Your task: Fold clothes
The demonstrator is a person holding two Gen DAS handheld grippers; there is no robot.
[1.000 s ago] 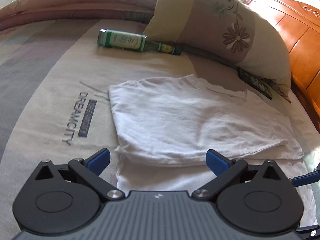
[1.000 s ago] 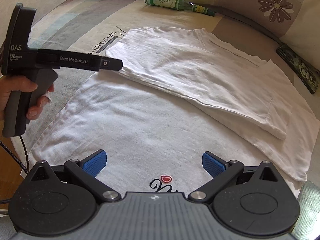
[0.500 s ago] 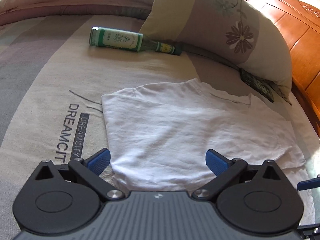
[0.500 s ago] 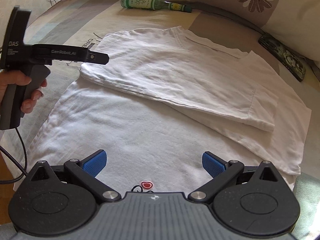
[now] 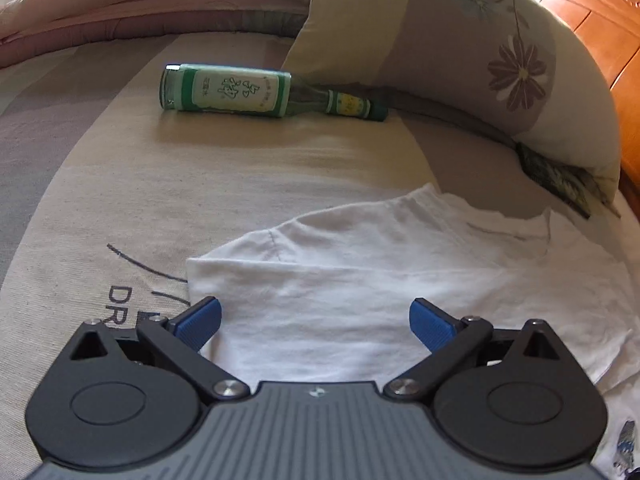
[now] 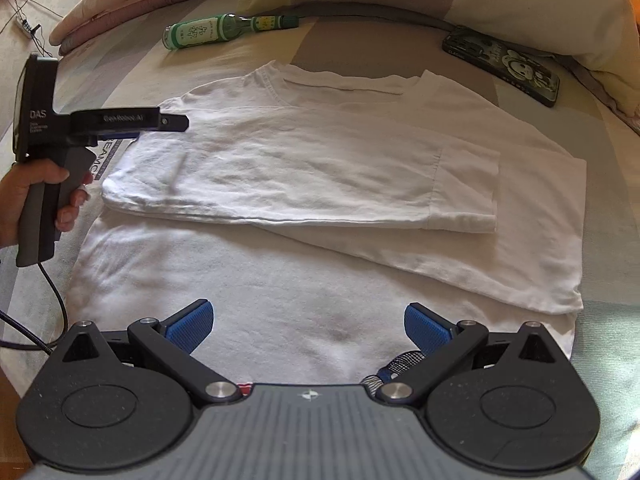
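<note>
A white T-shirt [image 6: 320,184] lies on the bed, its far side folded over the middle with the sleeve on top. In the left wrist view the shirt [image 5: 360,280] shows its shoulder and collar. My left gripper [image 5: 316,324] is open and empty, low over the shirt's left shoulder edge; it also shows in the right wrist view [image 6: 160,122] from the side. My right gripper [image 6: 308,328] is open and empty above the shirt's near part.
A green glass bottle [image 5: 256,94] lies on the bed beyond the shirt. A flowered pillow [image 5: 480,52] leans at the back right, with a phone [image 6: 504,64] next to it. A wooden headboard [image 5: 600,32] stands at the far right. A folded quilt [image 5: 120,12] lies behind.
My left gripper has moved forward along the shirt's left edge toward the shoulder and collar. My right gripper has moved forward over the shirt's near part. Both stayed open.
</note>
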